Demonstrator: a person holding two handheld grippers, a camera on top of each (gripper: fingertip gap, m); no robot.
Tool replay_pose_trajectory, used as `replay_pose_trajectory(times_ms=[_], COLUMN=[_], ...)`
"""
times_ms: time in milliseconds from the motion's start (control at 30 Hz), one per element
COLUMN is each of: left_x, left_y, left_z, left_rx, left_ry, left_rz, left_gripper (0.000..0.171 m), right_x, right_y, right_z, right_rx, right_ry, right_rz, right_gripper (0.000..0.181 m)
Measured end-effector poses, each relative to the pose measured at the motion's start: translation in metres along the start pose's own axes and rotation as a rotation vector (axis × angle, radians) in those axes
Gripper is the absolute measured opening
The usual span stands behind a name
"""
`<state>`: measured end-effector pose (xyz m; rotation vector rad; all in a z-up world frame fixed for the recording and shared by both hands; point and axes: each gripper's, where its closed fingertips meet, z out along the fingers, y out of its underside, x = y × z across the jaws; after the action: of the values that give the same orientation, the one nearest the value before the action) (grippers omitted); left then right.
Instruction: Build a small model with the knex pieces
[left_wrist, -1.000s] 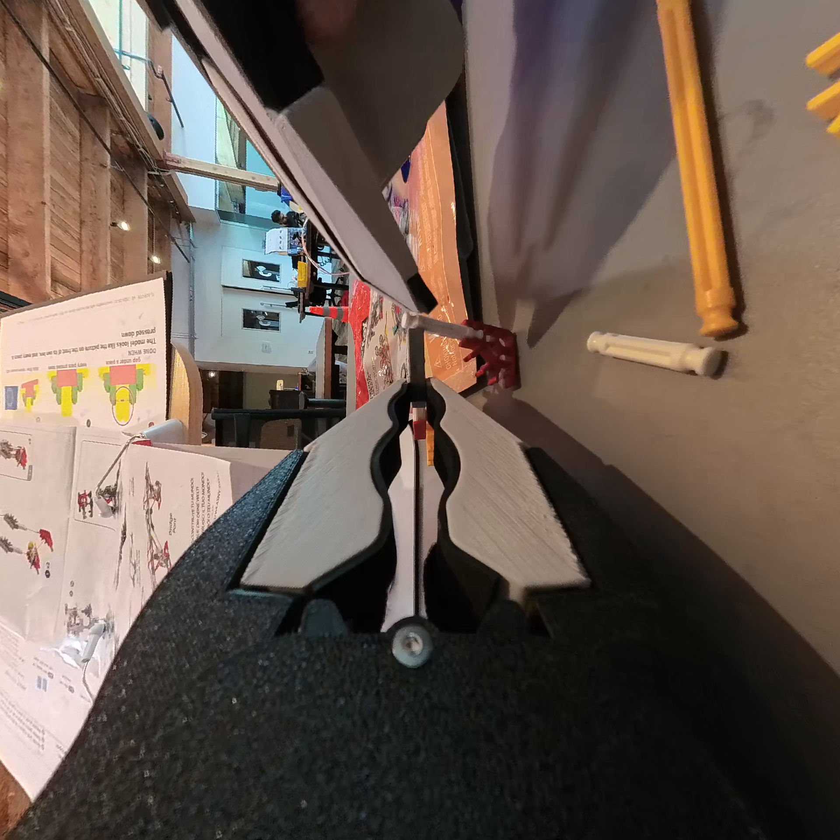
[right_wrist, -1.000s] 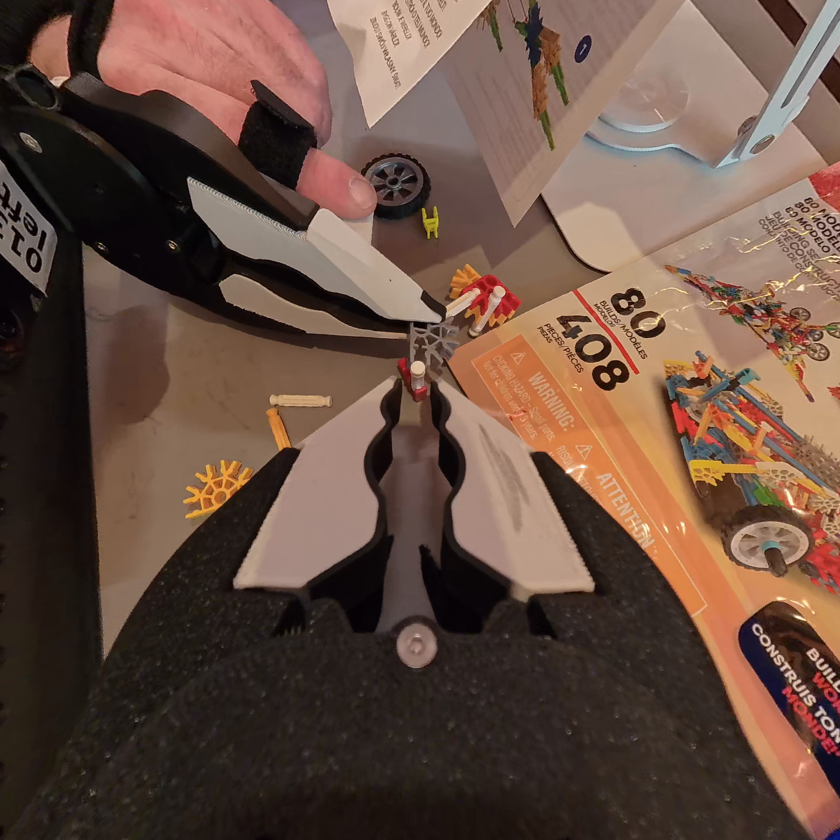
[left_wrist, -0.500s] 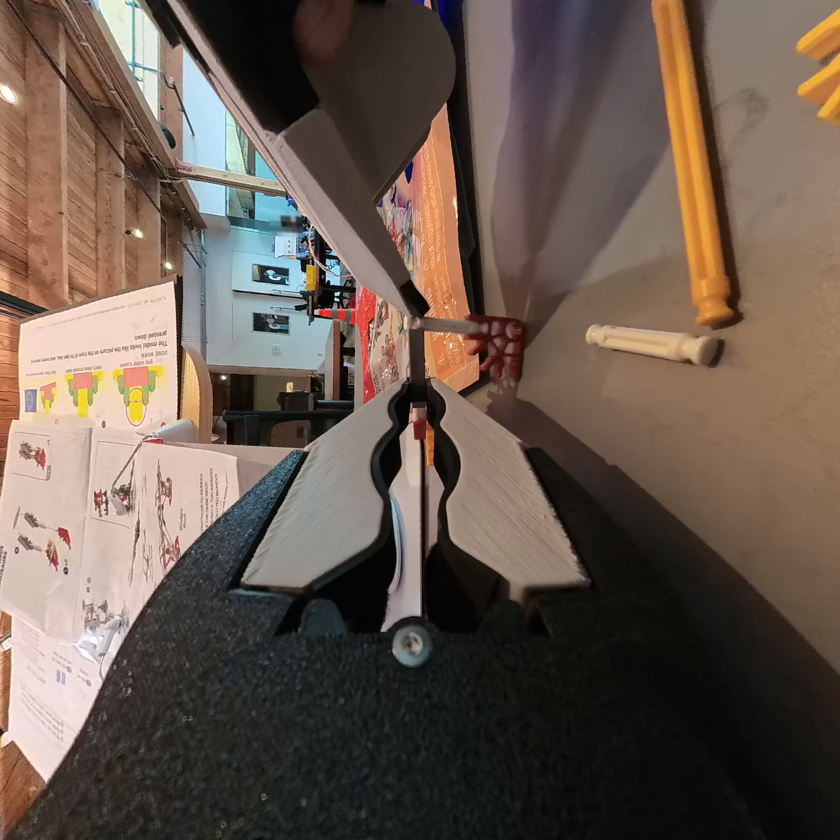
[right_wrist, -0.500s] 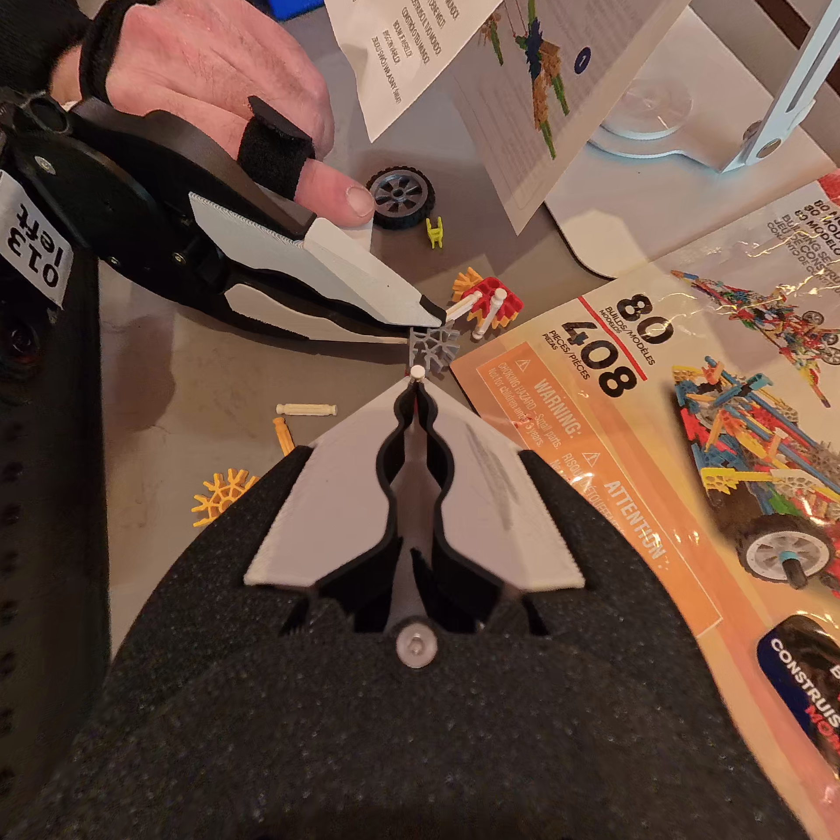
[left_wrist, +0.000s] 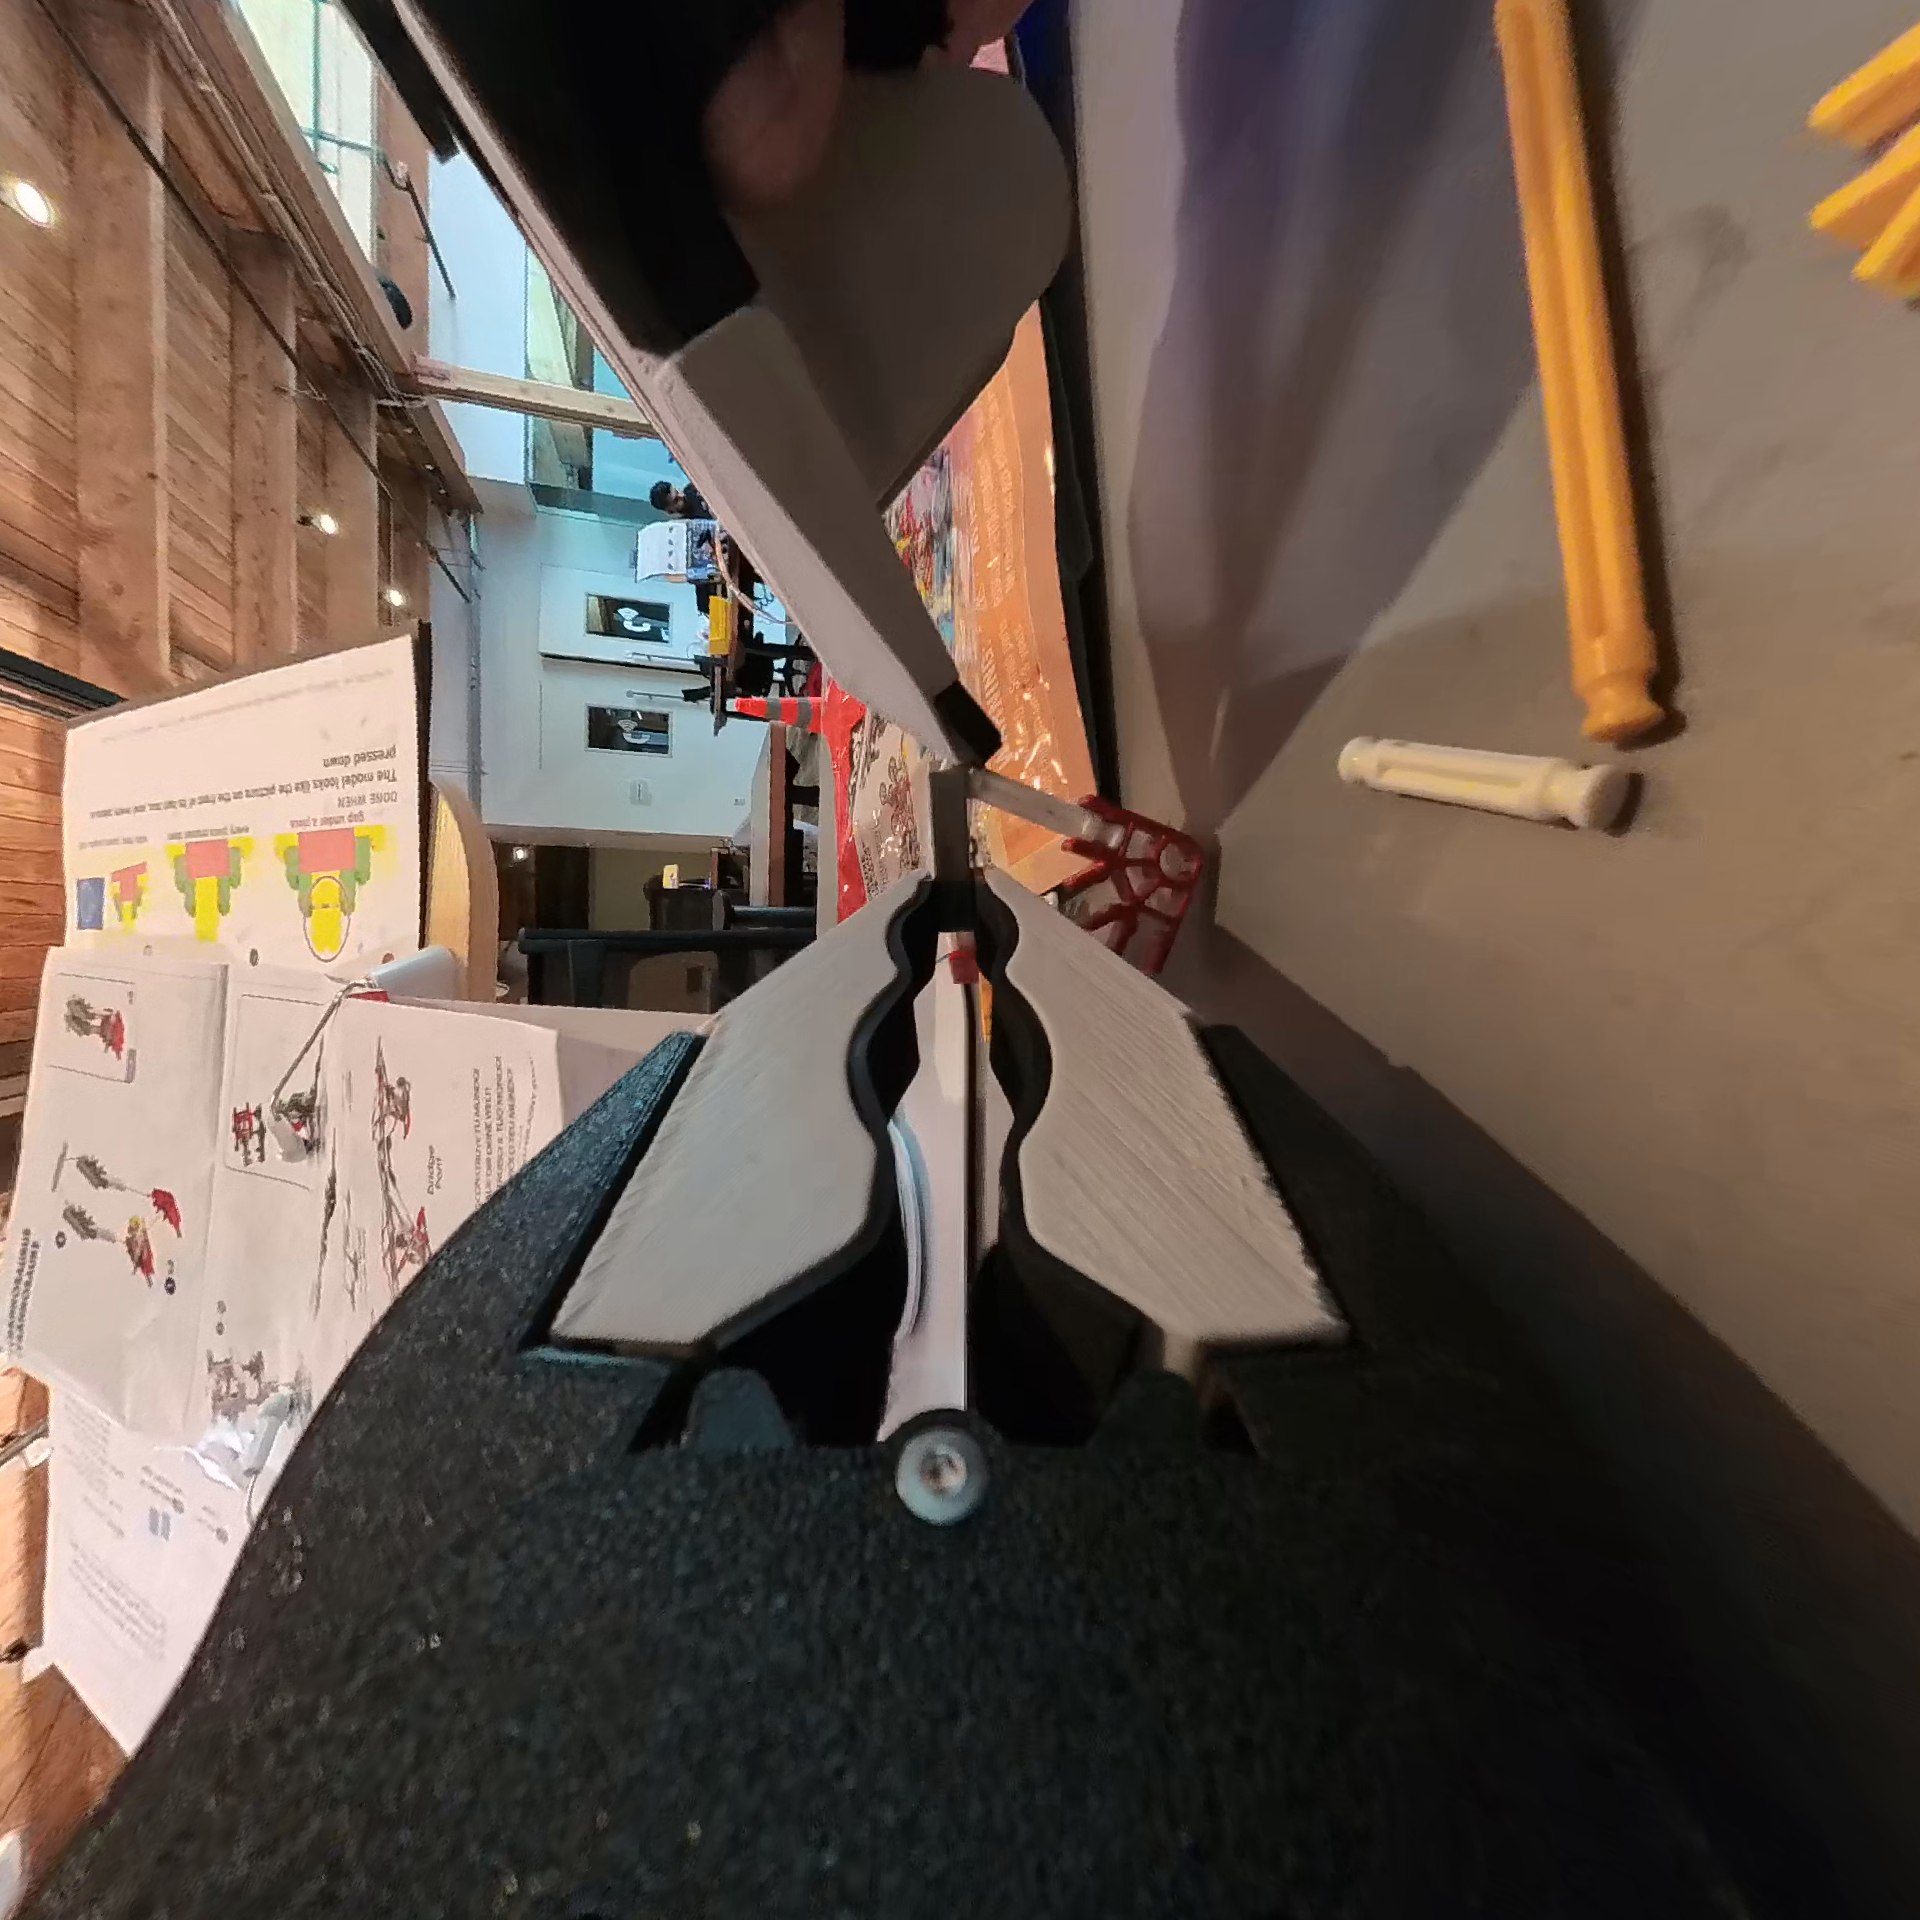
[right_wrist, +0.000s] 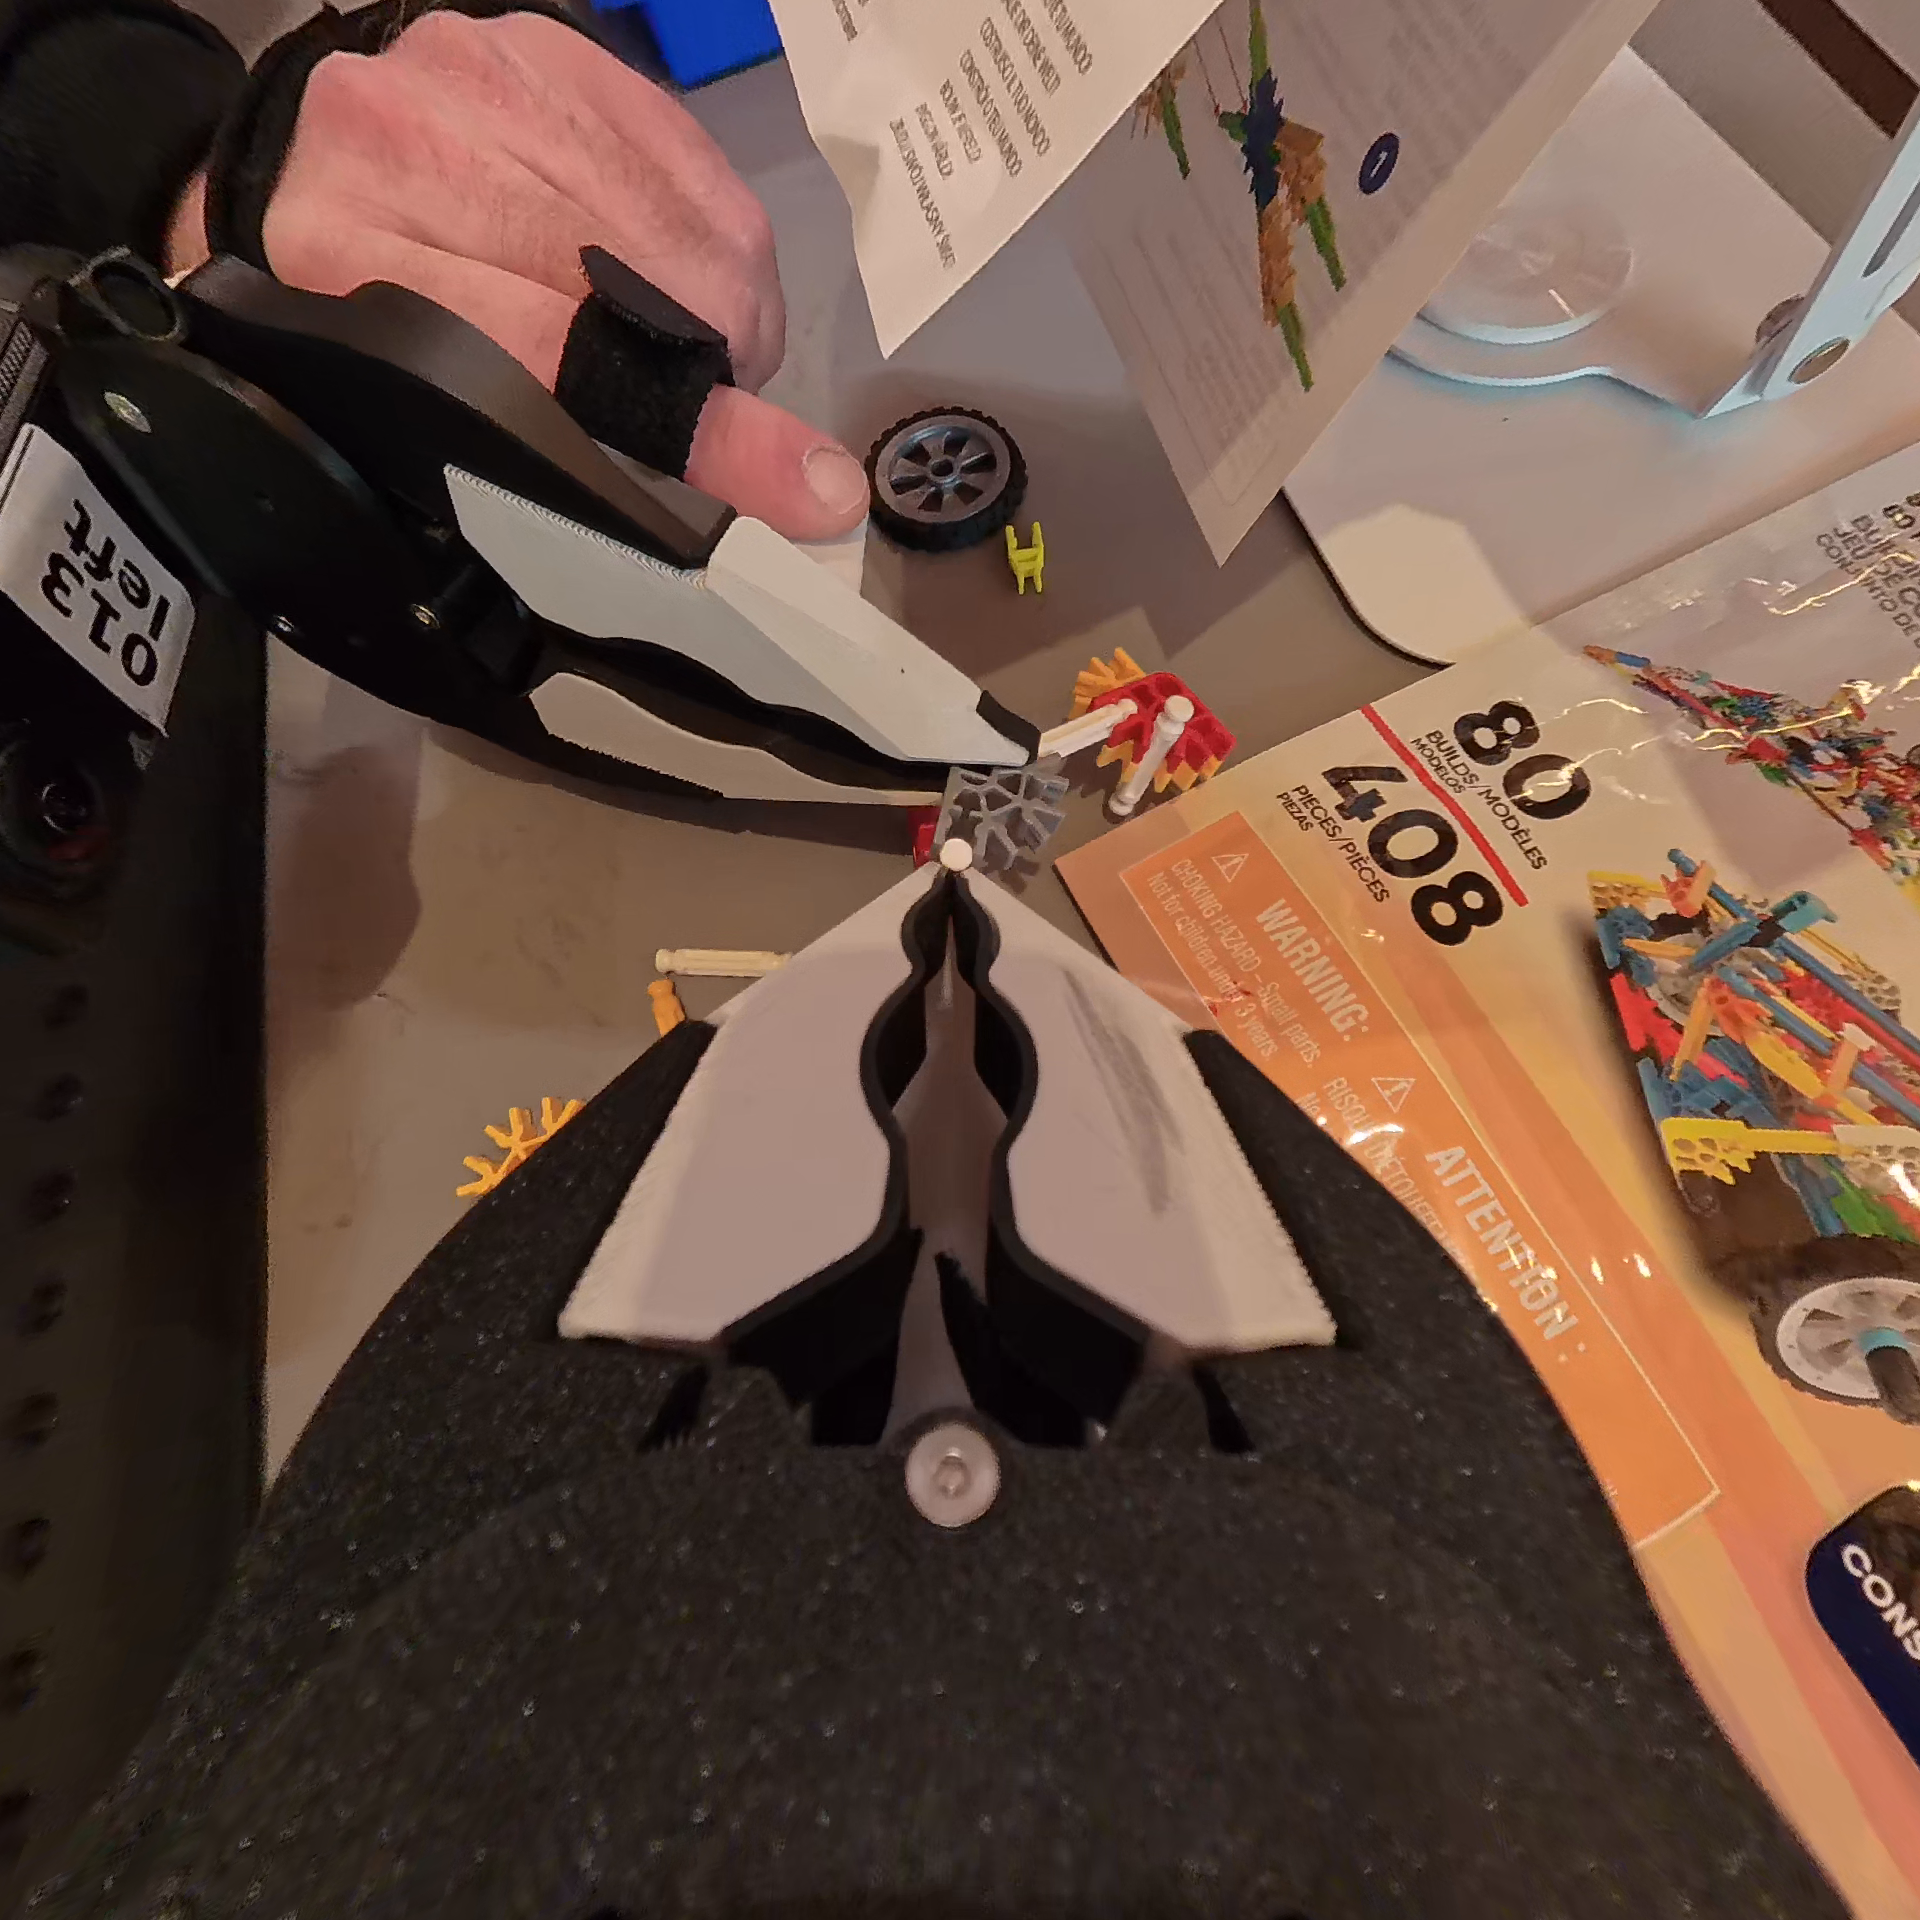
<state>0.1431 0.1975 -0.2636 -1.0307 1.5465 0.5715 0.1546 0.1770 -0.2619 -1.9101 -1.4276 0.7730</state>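
My left gripper (left_wrist: 951, 896) is shut on a grey snowflake-shaped connector (left_wrist: 950, 831), seen edge-on just above the grey table (left_wrist: 1558, 1143). A white rod (left_wrist: 1029, 816) runs from it to a red connector (left_wrist: 1138, 894). In the right wrist view the left gripper (right_wrist: 997, 732) comes in from the left, held by a hand (right_wrist: 520, 177), with the grey connector (right_wrist: 1008, 810) at its tip. My right gripper (right_wrist: 952, 885) is shut on a short white rod (right_wrist: 954, 854) seen end-on, touching the grey connector's edge. It also shows in the left wrist view (left_wrist: 966, 732), coming down from above.
A red and yellow connector cluster (right_wrist: 1164, 722) with white rods lies behind the grey piece. A loose white rod (right_wrist: 722, 958), a yellow rod (left_wrist: 1579, 416), a yellow connector (right_wrist: 514, 1138), a black wheel (right_wrist: 945, 480) and a green clip (right_wrist: 1027, 558) lie around. An orange printed bag (right_wrist: 1455, 1039) lies right; instruction sheets (right_wrist: 1039, 125) behind. The tips of both grippers are at nearly the same place.
My right gripper was open around the short white rod and has closed on it, with its tip now against the grey connector. The left gripper stays shut and has shifted slightly.
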Motion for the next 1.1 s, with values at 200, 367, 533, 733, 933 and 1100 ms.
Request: replay_pose_trajectory(times_ms=[200, 367, 533, 733, 933, 1100], left_x=[0.001, 0.0, 0.0, 0.001, 0.0, 0.002], left_y=[0.002, 0.003, 0.006, 0.006, 0.014, 0.022], left_z=[0.0, -0.002, -0.004, -0.007, -0.008, -0.006], left_rx=[0.001, 0.01, 0.007, 0.0, -0.02, -0.048], left_ry=[-0.011, -0.023, -0.029, -0.024, -0.009, 0.022], left_rz=[0.043, 0.075, 0.083, 0.08, 0.044, 0.014], left_gripper=[0.004, 0.005, 0.005, 0.005, 0.004, 0.006], right_x=[0.0, -0.002, -0.002, -0.002, -0.008, -0.005], right_y=[0.0, -0.002, -0.006, -0.01, -0.014, -0.011], right_z=[0.001, 0.001, 0.002, 0.002, 0.004, 0.014], right_rx=[0.005, 0.012, 0.028, 0.051, 0.056, -0.009], right_ry=[-0.01, -0.01, -0.008, 0.003, 0.023, 0.176], right_rz=[0.024, 0.019, 0.018, 0.008, -0.096, -0.343], right_gripper=[0.0, 0.0, 0.0, 0.0, 0.02, 0.033])
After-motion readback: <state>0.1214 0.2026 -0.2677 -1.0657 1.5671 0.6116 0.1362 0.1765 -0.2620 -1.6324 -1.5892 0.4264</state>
